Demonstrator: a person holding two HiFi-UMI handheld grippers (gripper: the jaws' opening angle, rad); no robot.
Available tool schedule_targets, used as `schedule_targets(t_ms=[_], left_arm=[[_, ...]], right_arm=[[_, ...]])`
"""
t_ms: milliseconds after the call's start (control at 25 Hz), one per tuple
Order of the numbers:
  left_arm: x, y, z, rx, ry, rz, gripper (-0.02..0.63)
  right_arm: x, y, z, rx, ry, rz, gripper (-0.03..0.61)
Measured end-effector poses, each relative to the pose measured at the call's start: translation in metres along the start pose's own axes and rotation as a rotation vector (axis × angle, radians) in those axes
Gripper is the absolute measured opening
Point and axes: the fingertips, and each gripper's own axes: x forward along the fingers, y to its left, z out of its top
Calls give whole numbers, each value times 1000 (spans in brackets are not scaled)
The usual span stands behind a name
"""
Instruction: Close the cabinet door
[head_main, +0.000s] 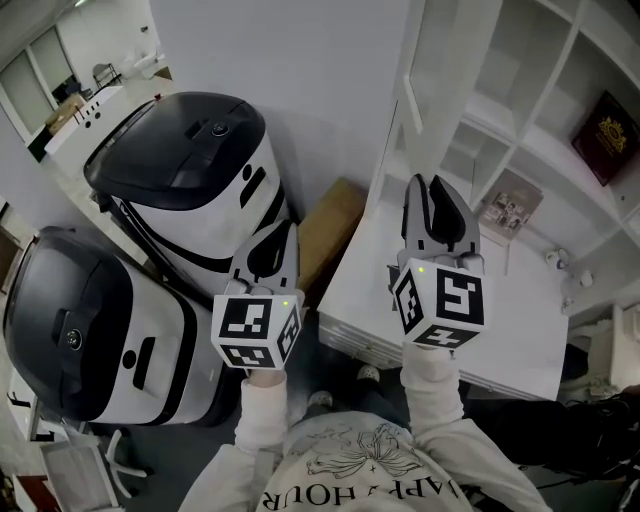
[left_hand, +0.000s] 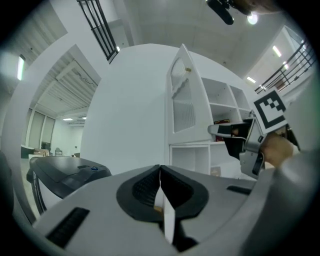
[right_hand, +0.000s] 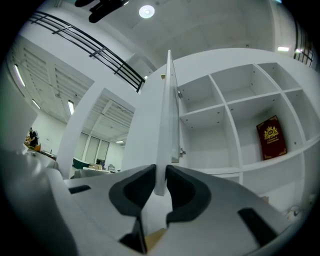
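At the far left, two large black-and-white machines (head_main: 185, 175), one nearer and one farther, close beside the white wall.

Next, the left gripper (left_hand: 160, 172), carried on an arm in a pale sleeve (head_main: 262, 405). Jaws pressed fully together, meeting in one thin line, with nothing between the pads. Touches nothing. Points toward the wall and the side of the cabinet, well apart from the door.

Between the nearer machine and the cabinet base, a brown cardboard box (head_main: 330, 235), low down, just beside the cabinet.

Then the cabinet door (right_hand: 167, 115): white, swung wide open, standing out from the upper part of the cabinet and seen almost edge-on in the right gripper view. Hangs from hinges on the cabinet's left wall.

At the door's lower free corner, the right gripper (right_hand: 160, 181). Jaws only a narrow way apart, just the thickness of the panel, and closed on the bottom edge of the door, one dark pad against each face. Door corner sits well inside the grip, not only at the tips.

To the right, the white cabinet (head_main: 520, 130) itself, with open square compartments. Most of them bare. In one upper compartment at the right, a dark red book (right_hand: 271, 137) with a gold emblem, upright against the back. On the white counter (head_main: 500, 320) below, a small printed card (head_main: 510, 205); farther right, some small pale things, too small to tell.
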Motion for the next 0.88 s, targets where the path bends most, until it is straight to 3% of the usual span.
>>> schedule_targets(t_ms=[880], left_arm=[[66, -80, -2, 13, 17, -140, 5]], right_arm=[[-8, -88, -9, 18, -10, -11, 66]])
